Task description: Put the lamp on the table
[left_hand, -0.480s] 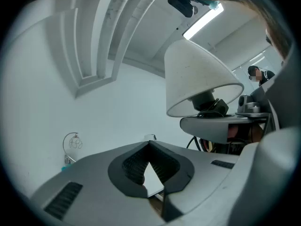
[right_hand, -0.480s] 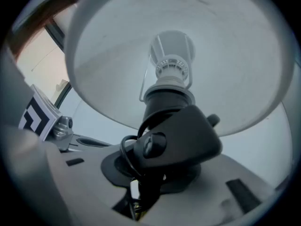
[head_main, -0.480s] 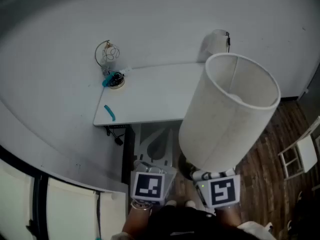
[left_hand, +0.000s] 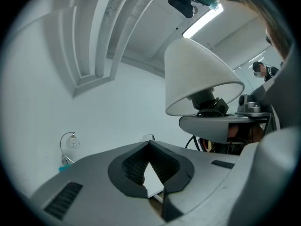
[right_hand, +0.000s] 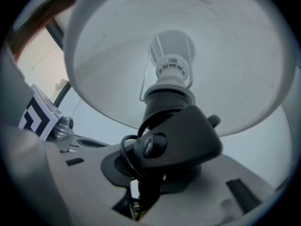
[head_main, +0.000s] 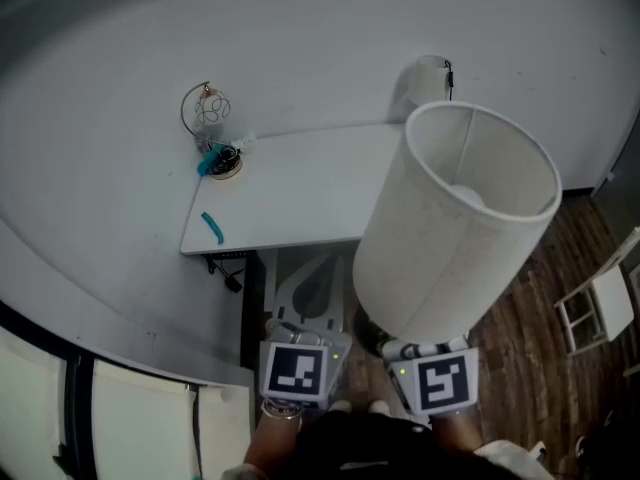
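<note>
Head view, left to right. A wire ornament (head_main: 208,114) and a small round object (head_main: 226,161) stand at the 10 o'clock corner of the white table (head_main: 300,193), and a teal stick (head_main: 213,228) lies near its 8 o'clock corner. The rest of the top is bare. The left gripper (left_hand: 149,145) hangs below the table's near edge, at 6 o'clock, its jaws pressed together on nothing. The lamp (head_main: 455,228) is tilted in the air at 3 o'clock of the table. Its shade overlaps the table's right end in this view, above the wooden floor (head_main: 530,338). The right gripper (right_hand: 149,185) pinches the lamp's dark lower stem, cord beside it. Judged progress: the lamp is lifted and carried near, and setting it upright on the top and letting go are not yet done.
</note>
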